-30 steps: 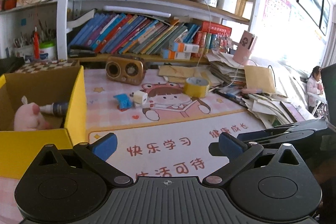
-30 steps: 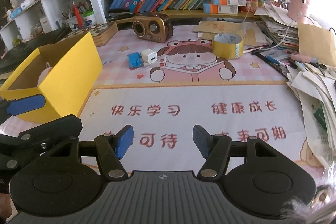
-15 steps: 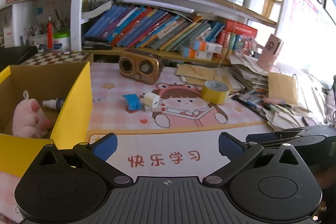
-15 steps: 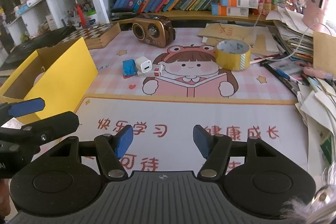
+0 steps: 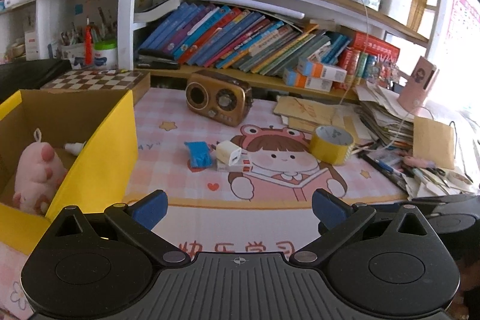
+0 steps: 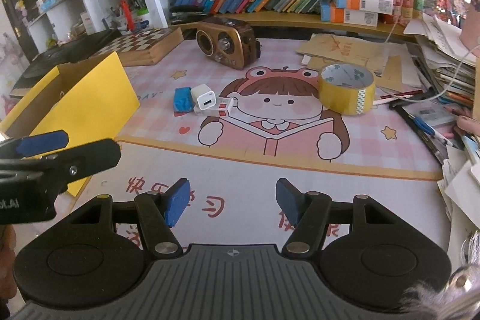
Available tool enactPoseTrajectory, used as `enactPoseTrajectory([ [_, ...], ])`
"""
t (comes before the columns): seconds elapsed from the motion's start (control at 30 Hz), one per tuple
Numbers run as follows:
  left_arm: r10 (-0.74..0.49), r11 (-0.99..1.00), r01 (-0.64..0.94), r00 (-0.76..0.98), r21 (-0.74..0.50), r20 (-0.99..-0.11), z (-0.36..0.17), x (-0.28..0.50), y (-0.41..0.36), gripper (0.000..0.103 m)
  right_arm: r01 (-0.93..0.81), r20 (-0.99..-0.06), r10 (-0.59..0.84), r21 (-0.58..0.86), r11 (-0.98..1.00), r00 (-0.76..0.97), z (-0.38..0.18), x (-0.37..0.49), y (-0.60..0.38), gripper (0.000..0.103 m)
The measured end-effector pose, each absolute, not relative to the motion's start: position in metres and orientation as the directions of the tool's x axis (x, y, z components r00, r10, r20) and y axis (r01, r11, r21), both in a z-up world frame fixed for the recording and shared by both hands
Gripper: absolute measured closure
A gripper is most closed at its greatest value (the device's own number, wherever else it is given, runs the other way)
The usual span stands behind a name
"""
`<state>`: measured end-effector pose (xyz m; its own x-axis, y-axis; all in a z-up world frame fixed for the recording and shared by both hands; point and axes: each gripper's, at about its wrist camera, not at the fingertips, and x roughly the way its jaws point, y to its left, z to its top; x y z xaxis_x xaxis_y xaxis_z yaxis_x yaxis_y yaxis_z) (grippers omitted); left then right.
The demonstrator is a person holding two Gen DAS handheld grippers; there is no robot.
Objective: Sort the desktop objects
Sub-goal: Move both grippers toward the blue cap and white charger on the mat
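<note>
Grippers: two; left gripper (image 5: 239,204) and right gripper (image 6: 232,197), fingers spread apart, empty, above the mat (image 6: 258,170).
Loose items: three clustered mid-mat: blue packet (image 6: 182,98), white charger (image 6: 204,97), flat red-white case (image 6: 217,109), its long axis left-right; one tape roll (image 6: 346,89) to their right.
Yellow box (image 5: 99,152): left; holds one pink plush (image 5: 37,173) and one small bottle (image 5: 75,147).
Surroundings: radio (image 6: 228,42) behind, paper stacks (image 5: 387,116) right.
</note>
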<state>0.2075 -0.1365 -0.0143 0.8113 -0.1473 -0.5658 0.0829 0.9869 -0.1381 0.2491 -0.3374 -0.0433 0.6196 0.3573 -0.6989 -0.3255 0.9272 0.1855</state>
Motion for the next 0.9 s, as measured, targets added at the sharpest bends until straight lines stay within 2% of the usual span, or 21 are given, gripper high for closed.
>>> enactPoseTrajectory([
  [0.23,-0.107,0.993,0.054,0.814,-0.109,-0.571,-0.010,0.230,-0.143,0.000,-0.362,-0.703,0.389,0.199,0.911,0.595,-0.050,0.270,-0.340,0.041],
  [0.7,-0.055,0.996,-0.001,0.788,-0.091,-0.613,-0.023,0.280,-0.143,0.001,-0.462,-0.671,0.419,0.127,0.878,0.611,-0.064,0.315,-0.329,0.041],
  [0.8,-0.044,0.996,-0.014,0.778,-0.087,-0.627,-0.028,0.292,-0.142,0.005,-0.483,-0.662,0.430,0.116,0.868,0.614,-0.067,0.323,-0.324,0.041],
  [0.9,-0.021,0.997,-0.028,0.771,-0.067,-0.637,-0.033,0.303,-0.144,0.005,-0.503,-0.656,0.440,0.105,0.858,0.613,-0.071,0.331,-0.318,0.041],
])
